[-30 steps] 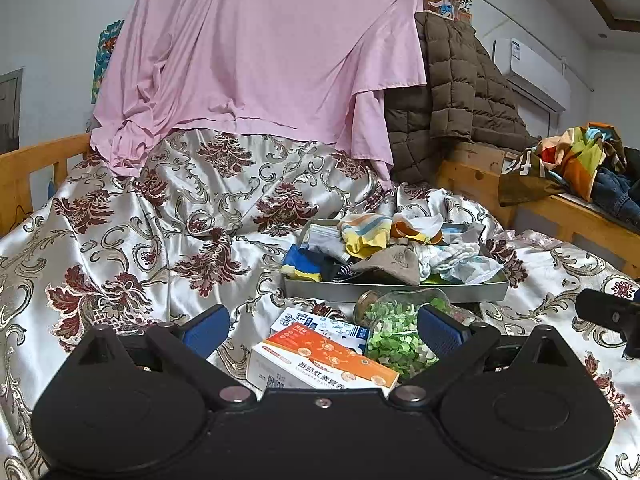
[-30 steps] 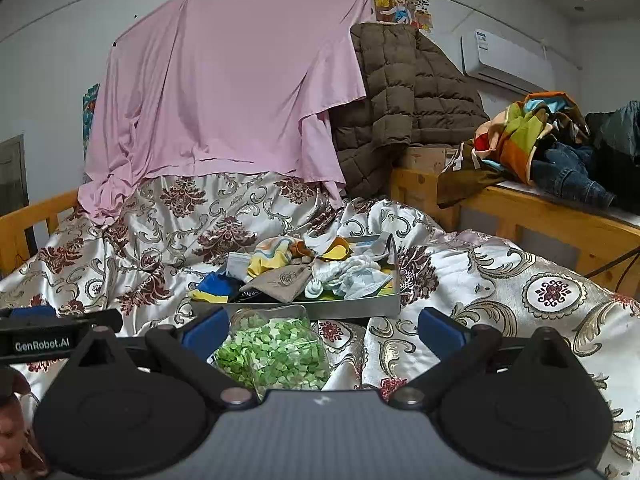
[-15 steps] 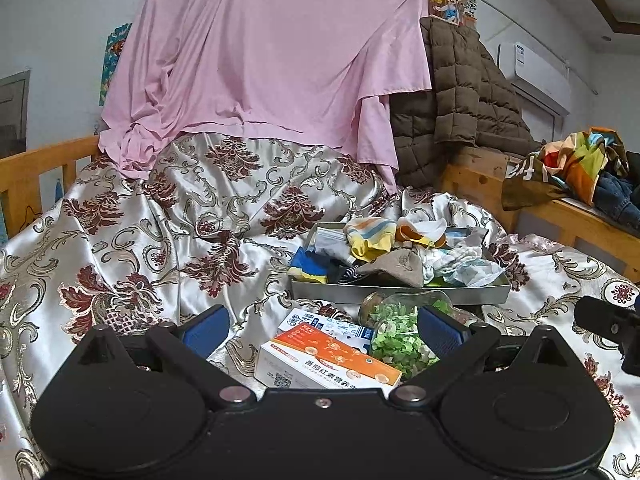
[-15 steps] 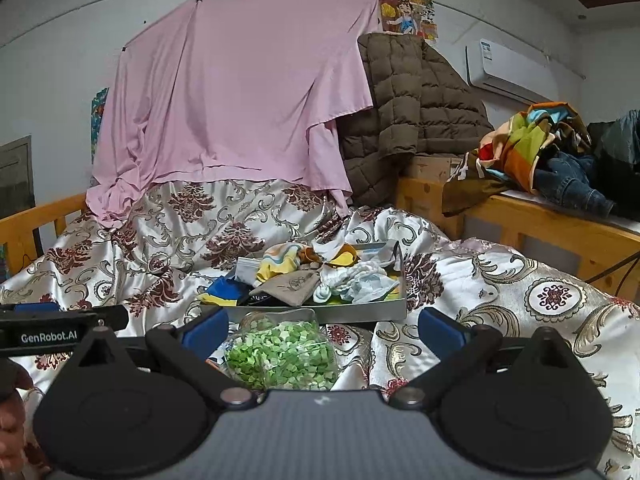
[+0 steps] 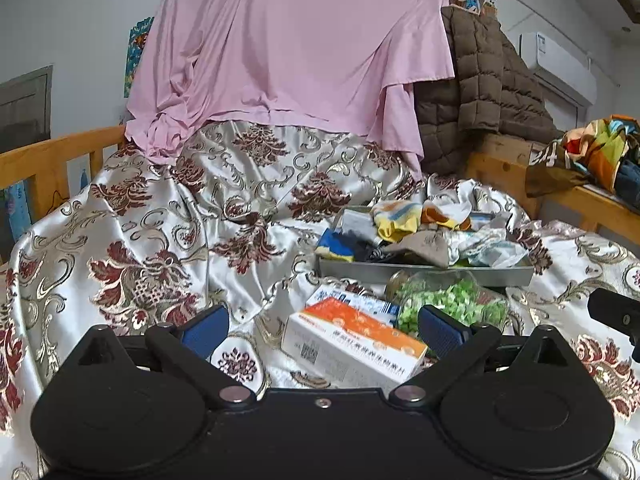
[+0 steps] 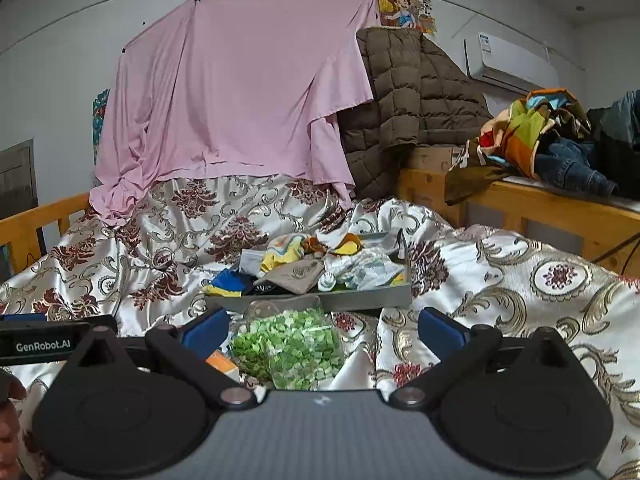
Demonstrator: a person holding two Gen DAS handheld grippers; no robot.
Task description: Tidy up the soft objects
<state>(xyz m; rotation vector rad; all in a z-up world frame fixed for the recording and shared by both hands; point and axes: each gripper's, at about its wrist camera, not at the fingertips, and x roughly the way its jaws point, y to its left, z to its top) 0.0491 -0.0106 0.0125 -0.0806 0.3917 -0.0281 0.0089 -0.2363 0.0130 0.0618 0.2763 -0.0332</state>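
A grey metal tray (image 5: 420,273) (image 6: 360,299) sits on the patterned bedspread, heaped with soft items: a yellow-striped cloth (image 5: 398,219) (image 6: 282,254), a tan cloth (image 5: 424,243) (image 6: 296,274), a blue-and-yellow piece (image 5: 334,246) (image 6: 226,283) and crumpled white fabric (image 5: 490,246) (image 6: 362,266). In front of the tray lies a clear bag of green bits (image 5: 452,304) (image 6: 290,346). My left gripper (image 5: 322,326) is open above an orange-and-white box (image 5: 352,342). My right gripper (image 6: 322,326) is open over the green bag. Neither holds anything.
The satin bedspread (image 5: 160,240) (image 6: 520,288) covers the bed inside wooden rails (image 5: 44,160) (image 6: 540,204). A pink sheet (image 5: 288,52) and a brown quilted coat (image 6: 404,100) hang behind. Piled clothes (image 6: 536,132) lie on the right ledge. The other gripper's body (image 6: 44,344) shows at left.
Both cameras have drifted slightly right and tilted, so the scene sits lower and further left in view. Both grippers stay open and the objects have not moved.
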